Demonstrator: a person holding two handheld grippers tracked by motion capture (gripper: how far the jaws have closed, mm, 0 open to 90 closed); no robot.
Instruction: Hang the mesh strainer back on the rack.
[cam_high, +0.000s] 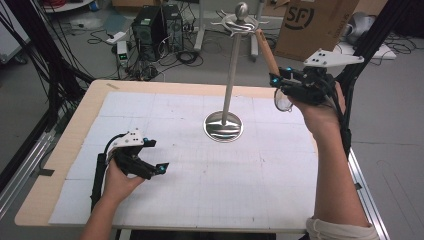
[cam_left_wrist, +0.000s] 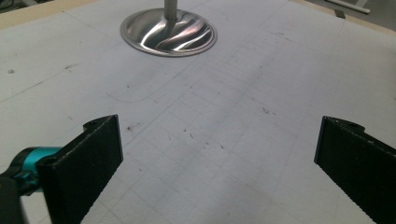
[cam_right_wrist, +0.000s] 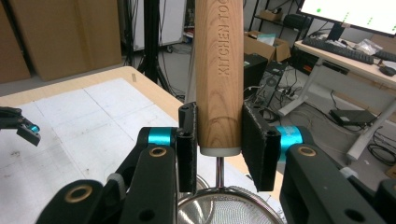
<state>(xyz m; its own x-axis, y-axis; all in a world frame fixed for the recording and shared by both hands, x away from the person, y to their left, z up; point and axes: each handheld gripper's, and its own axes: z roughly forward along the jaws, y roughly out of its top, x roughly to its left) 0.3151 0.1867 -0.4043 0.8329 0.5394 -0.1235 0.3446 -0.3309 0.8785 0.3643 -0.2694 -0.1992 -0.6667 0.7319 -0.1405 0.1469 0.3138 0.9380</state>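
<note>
A: Report the left gripper (cam_high: 150, 161).

B: It sits low over the near left part of the work surface, held in the person's left hand (cam_high: 117, 180). The forearm enters from the bottom edge. In the left gripper view its jaws stand wide apart, nothing between them.

A: And the right gripper (cam_high: 278, 86)?

B: Raised well above the surface on the far right, with the right hand (cam_high: 320, 112) wrapped around its body and the forearm rising steeply from the near edge. The grey three-cornered plate sits on top. In the right gripper view the black pads (cam_right_wrist: 256, 142) press in from both sides in a firm clamp.
</note>
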